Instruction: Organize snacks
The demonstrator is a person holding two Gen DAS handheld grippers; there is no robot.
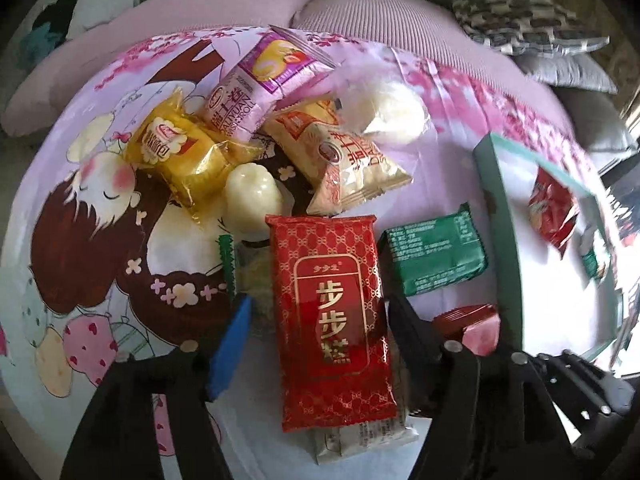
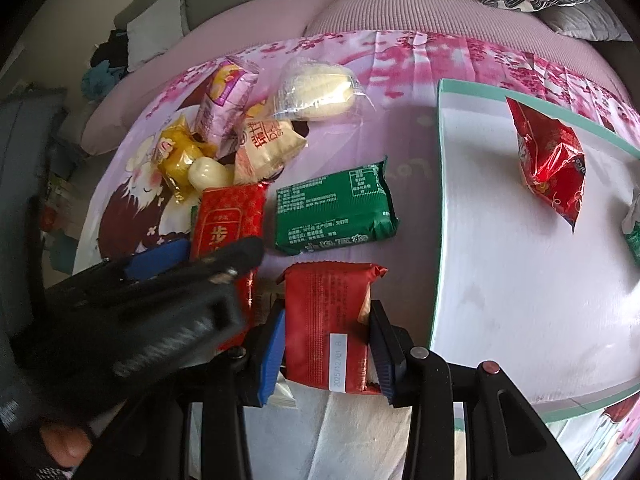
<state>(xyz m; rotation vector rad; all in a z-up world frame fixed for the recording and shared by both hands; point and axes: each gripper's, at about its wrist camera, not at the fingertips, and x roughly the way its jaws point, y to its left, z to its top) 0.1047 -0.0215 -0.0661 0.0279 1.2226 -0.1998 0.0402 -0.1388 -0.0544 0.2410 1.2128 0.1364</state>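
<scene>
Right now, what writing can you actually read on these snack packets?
"步步糕": long red packet.
"2025/12/01 B": white sticker on the dark red packet held in the right gripper.
"SWISS ROLL": pink packet, partly legible.
Green packet: fine print, too small.
Yellow packet: logo blurred.

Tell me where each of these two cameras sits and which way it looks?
Left wrist: sits on the left gripper, looking steeply down along its open fingers at a long red pack between them.
Right wrist: sits on the right gripper, looking down at a red snack clamped in its fingers; the left gripper and a bit of hand show.
Both share: the green pack, the long red pack, the tray.
</scene>
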